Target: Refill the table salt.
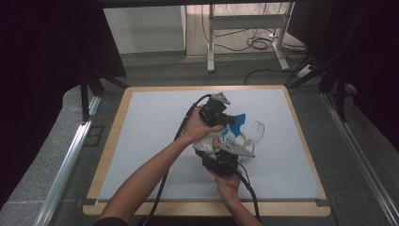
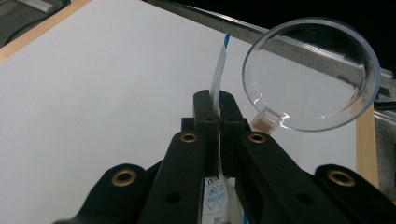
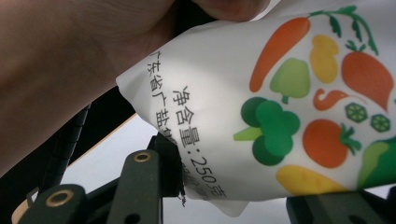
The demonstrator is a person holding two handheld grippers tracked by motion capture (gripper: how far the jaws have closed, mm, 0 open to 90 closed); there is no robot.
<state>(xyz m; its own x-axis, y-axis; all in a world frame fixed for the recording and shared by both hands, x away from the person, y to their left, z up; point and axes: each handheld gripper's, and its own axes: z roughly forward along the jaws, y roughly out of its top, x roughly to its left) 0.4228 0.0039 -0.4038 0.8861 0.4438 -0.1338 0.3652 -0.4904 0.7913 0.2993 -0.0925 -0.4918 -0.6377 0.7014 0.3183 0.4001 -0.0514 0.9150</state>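
Where pouch rises, clear glass beside.

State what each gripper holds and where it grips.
The left gripper is shut on the thin top edge of the white packet. The right gripper clamps the same packet's bulging body across its width. Both hold it above the table.

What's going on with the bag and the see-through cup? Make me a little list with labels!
held thing: white bag with vegetable pictures and a blue top edge
left tool: shut on the bag's thin edge
right tool: jaws either side of the bag's lower end
clear cup: empty, lying on its side beside the bag, mouth toward the left tool's camera
table: white top with a wooden rim
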